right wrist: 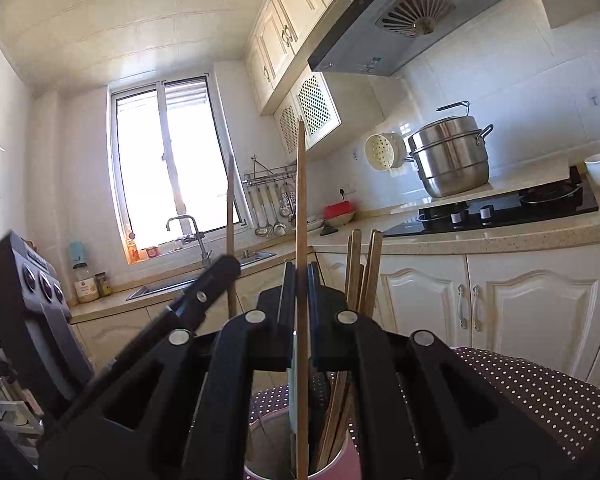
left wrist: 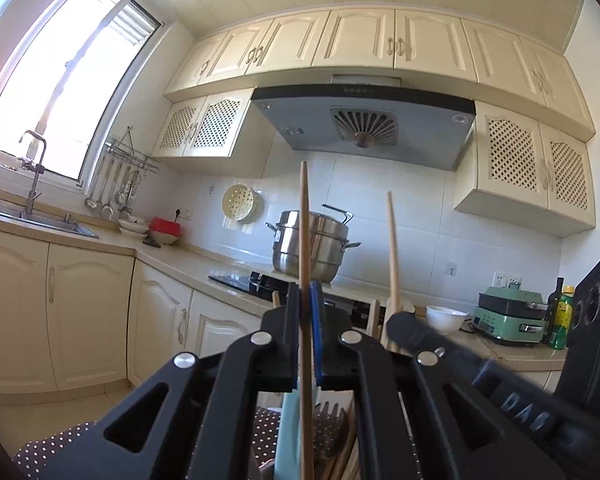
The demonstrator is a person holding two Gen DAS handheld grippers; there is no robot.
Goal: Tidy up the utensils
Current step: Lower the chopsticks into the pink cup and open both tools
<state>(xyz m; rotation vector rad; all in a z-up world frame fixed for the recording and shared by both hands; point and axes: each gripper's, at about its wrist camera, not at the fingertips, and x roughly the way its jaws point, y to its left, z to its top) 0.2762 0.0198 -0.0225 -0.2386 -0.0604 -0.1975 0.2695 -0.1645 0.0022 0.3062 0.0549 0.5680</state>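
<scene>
Left tool point(left wrist: 306, 300) clamped on an upright chopstick point(left wrist: 305, 224), right tool point(right wrist: 300, 280) clamped on another chopstick point(right wrist: 301, 200), above pink utensil cup point(right wrist: 340, 462).

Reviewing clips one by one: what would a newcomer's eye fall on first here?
Each gripper is shut on an upright wooden chopstick: the left gripper holds one chopstick, the right gripper another. Below the right gripper, a pink cup of utensils stands on a dotted cloth. Behind, a steel pot sits on the counter beside the black stove.
</scene>
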